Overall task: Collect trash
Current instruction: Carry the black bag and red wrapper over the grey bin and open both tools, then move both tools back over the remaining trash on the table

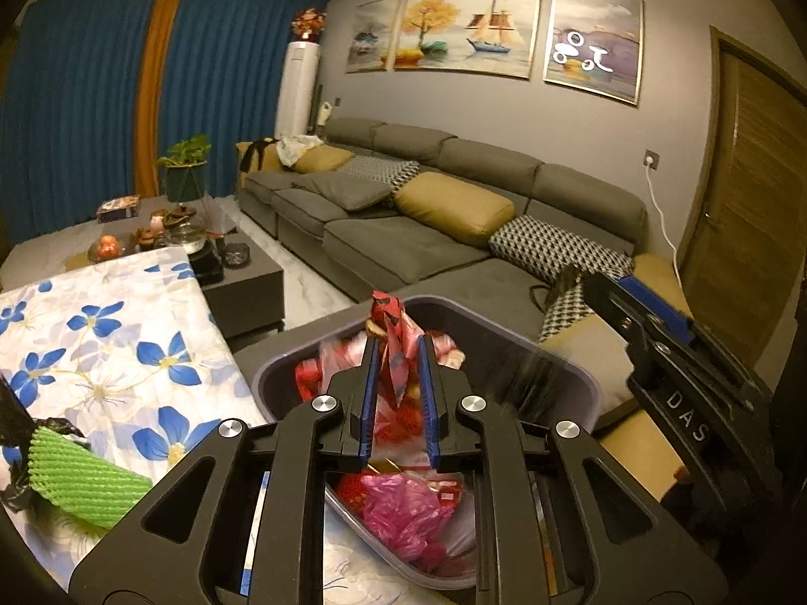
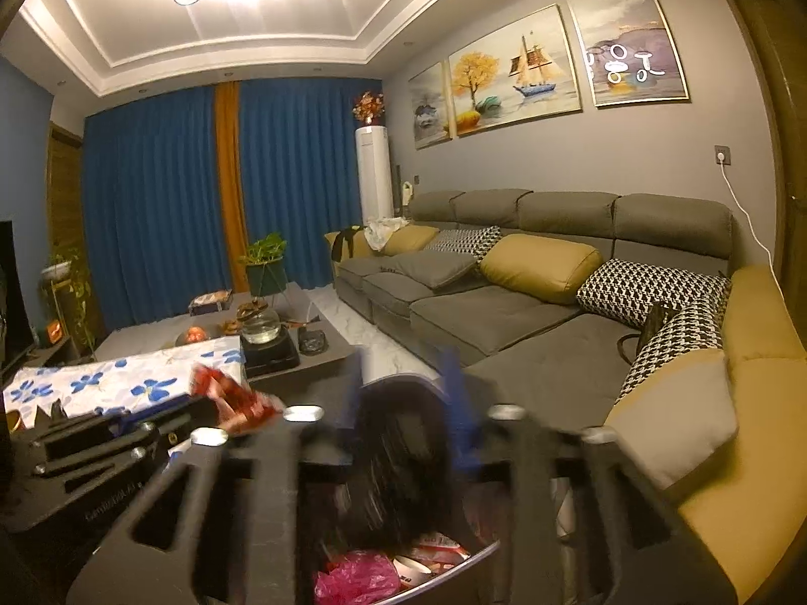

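Red crinkly wrapper [image 1: 394,353] stands between the pads of my left hand-held gripper [image 1: 396,403], over the bin [image 1: 565,378] of trash. The jaws are narrow, and I judge they're barely pinching it. It's light, limp foil, best held mid-body. My right hand-held gripper [image 2: 403,403] is blurred, jaws parted, empty. Only the left view shows green foam netting [image 1: 85,474] on the floral-clothed table [image 1: 101,327].

A: Can you read any words here?
B: Yes. White letters "DAS" stand on the black body of the right claw [image 1: 650,325].
A: Any more?
B: Small pale letters run along the left claw [image 2: 229,398] body, too blurry to read.
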A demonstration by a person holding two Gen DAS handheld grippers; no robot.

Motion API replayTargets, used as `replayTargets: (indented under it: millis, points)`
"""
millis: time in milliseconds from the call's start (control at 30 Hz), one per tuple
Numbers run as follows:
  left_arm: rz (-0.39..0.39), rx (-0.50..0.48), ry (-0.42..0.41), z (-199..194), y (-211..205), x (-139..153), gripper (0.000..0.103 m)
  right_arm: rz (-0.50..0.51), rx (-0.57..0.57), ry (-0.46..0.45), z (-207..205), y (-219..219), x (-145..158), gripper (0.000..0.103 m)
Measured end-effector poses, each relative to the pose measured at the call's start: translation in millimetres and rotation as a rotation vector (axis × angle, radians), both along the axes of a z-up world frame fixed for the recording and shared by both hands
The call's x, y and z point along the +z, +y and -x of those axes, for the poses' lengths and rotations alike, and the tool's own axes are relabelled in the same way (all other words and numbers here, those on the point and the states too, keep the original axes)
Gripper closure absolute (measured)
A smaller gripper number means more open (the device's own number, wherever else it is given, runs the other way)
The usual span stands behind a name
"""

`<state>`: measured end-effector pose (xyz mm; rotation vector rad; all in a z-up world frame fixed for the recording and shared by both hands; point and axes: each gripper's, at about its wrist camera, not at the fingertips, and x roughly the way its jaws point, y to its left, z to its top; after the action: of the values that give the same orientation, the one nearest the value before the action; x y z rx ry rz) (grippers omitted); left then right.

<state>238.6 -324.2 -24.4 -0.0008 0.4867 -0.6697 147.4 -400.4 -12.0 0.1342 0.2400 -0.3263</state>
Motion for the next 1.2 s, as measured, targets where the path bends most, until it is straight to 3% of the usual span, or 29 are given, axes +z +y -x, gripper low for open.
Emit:
replayTargets:
  millis: [33, 167, 267, 433, 500, 767, 1200]
  points:
    - [-0.01, 0.008, -0.007, 0, 0, 0, 0.081, -0.001, -0.008, -0.005, 2, -1, 1, 0.059]
    - [0.016, 0.075, 0.006, -2, 15, -2, 0.029, -0.008, -0.024, -0.012, 6, -4, 4, 0.056]
    - [0.027, 0.135, -0.016, 1, 29, 1, 0.015, 0.0, -0.033, -0.02, 10, -1, 7, 0.047]
    - [0.004, 0.23, -0.044, 8, 56, 5, 0.009, 0.006, -0.03, -0.037, 18, 8, 10, 0.027]
    - [-0.004, 0.283, -0.049, 12, 73, 5, 0.008, 0.008, -0.021, -0.042, 21, 13, 12, 0.024]
    - [-0.066, 0.479, -0.055, 28, 140, -3, 0.008, 0.028, 0.082, -0.021, 22, 52, 10, 0.02]
    - [-0.085, 0.756, -0.014, 63, 279, -20, 0.008, 0.018, 0.308, 0.083, -5, 151, -15, 0.02]
